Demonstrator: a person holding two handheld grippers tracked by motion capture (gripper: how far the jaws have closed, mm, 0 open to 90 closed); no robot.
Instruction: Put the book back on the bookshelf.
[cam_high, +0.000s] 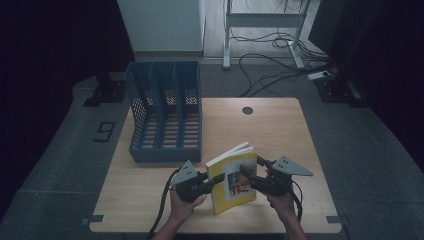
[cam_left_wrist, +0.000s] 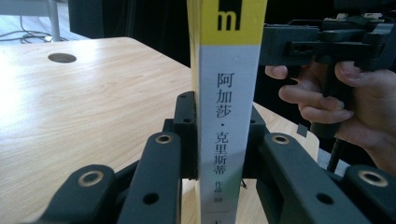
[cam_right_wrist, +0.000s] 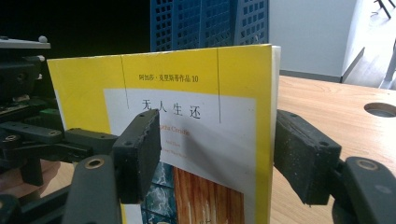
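I am holding the yellow-and-white paperback book (cam_high: 234, 177) upright, my left gripper (cam_left_wrist: 219, 140) clamped on its spine, my right gripper's (cam_right_wrist: 215, 154) jaws apart astride its fore-edge; next, probably, carrying it to the blue plastic file rack (cam_high: 166, 111) ahead.

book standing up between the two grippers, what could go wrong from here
1. The left gripper clamps only the narrow spine of the book; standing upright on the table, it could twist or tip.
2. The right gripper straddles the fore edge with its jaws apart, one pad over the cover; closing there may crease the cover or fan the pages.
3. The file rack stands close behind, so a swing could knock it.
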